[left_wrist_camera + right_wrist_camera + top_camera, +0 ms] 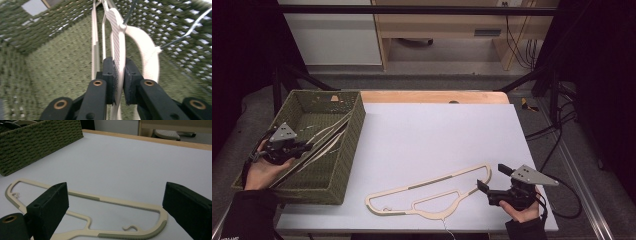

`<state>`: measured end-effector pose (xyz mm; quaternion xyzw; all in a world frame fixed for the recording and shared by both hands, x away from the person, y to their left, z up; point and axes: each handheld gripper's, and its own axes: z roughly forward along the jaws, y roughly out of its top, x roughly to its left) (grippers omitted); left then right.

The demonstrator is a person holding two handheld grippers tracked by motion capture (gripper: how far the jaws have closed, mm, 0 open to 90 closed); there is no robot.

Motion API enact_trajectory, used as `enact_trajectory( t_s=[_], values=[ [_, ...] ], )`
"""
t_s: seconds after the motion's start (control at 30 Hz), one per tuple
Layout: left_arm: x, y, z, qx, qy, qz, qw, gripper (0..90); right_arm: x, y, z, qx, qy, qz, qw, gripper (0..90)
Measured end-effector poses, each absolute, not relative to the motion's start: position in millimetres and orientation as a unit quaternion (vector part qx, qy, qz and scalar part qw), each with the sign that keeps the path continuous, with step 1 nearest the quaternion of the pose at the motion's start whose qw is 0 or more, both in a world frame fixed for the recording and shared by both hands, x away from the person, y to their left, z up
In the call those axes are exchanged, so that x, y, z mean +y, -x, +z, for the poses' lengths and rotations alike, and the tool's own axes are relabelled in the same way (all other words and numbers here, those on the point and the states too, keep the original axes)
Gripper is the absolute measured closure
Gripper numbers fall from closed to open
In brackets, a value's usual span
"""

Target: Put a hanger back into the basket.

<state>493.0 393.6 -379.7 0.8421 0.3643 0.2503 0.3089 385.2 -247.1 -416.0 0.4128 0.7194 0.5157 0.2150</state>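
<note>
- High view is showing the work partway: the left gripper is holding a cream hanger down inside the green woven basket, while a second cream hanger is lying flat on the white table
- Left gripper view: jaws are nearly closed, pads sitting on either side of the held hanger's flat ribbed bar; a slight gap seems to be showing at one pad, so I judge the grip is loosening for release
- Held hanger is running straight ahead from those jaws toward the basket's far wall, with its wire hook ahead and off to the right; another thin cream bar is sitting just left of the jaws
- Right gripper is hovering wide open and holding nothing
- Right gripper view: the table hanger is lying just ahead of and below the open jaws, its curved ribbed end between them
- Done, by my read: first hanger placed in the basket, pending let-go
- Left: closing the right gripper on the table hanger and moving it into the basket
</note>
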Motion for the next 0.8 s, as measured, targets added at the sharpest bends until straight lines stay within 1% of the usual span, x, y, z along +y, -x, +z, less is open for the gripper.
enact_trajectory(
  t_s=[0.07,0.2,0.3,0.37,0.47,0.63,0.8],
  values=[
    [392,-491,-379,0.368,-0.841,0.236,0.319,76.6,-247,-385,-416,0.719,-0.412,0.517,0.215,7.3],
    [390,-486,-376,0.362,-0.848,0.221,0.317,70.6,-247,-385,-416,0.720,-0.412,0.516,0.215,7.3],
    [391,-481,-372,0.362,-0.842,0.224,0.331,66.8,-246,-385,-415,0.720,-0.412,0.516,0.215,7.3],
    [391,-478,-368,0.365,-0.838,0.229,0.334,66.0,-246,-385,-415,0.720,-0.411,0.517,0.213,7.3],
    [393,-474,-362,0.376,-0.831,0.231,0.338,61.5,-245,-384,-414,0.720,-0.409,0.518,0.214,7.4],
    [387,-466,-348,0.390,-0.794,0.254,0.391,53.2,-243,-383,-413,0.720,-0.406,0.520,0.216,6.9],
    [369,-451,-330,0.385,-0.753,0.279,0.454,40.1,-240,-382,-412,0.722,-0.401,0.522,0.214,6.0]
  ],
)
